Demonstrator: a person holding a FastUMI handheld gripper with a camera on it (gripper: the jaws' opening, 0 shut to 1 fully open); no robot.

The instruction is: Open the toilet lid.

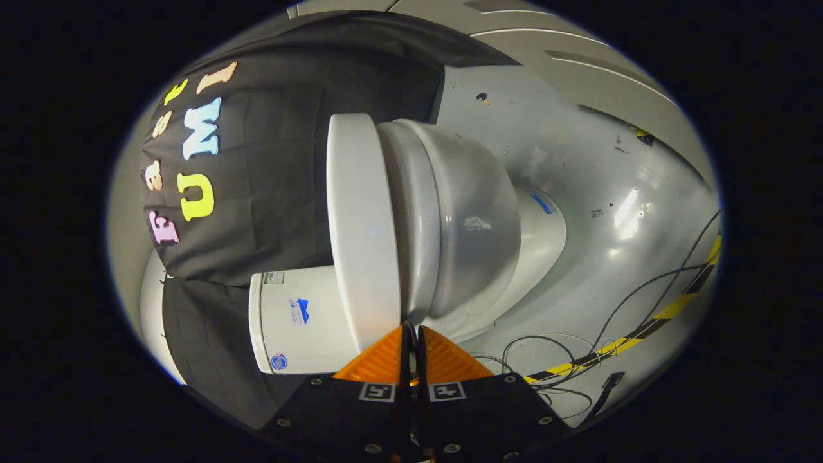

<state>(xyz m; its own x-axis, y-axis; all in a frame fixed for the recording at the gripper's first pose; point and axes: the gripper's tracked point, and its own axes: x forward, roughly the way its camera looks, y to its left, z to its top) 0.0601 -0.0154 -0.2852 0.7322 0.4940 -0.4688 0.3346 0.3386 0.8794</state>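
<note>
Gripper point(411, 334) fingers are pressed together, gripping nothing, tips right at the seam between toilet lid point(360, 225) and bowl point(472, 218). Lid lies closed; cables point(578, 350) trail across the floor point(617, 167).

Glossy, smooth ceramic toilet point(450, 218) with its plastic-looking lid point(360, 225), matt black cloth wall point(283, 180) at nine o'clock, shiny grey floor point(617, 212) at three.

Hidden/cut off
Toilet tank point(292, 318) partly behind lid point(360, 231); tank stickers too small to read; cables point(643, 302) run out of view.
</note>
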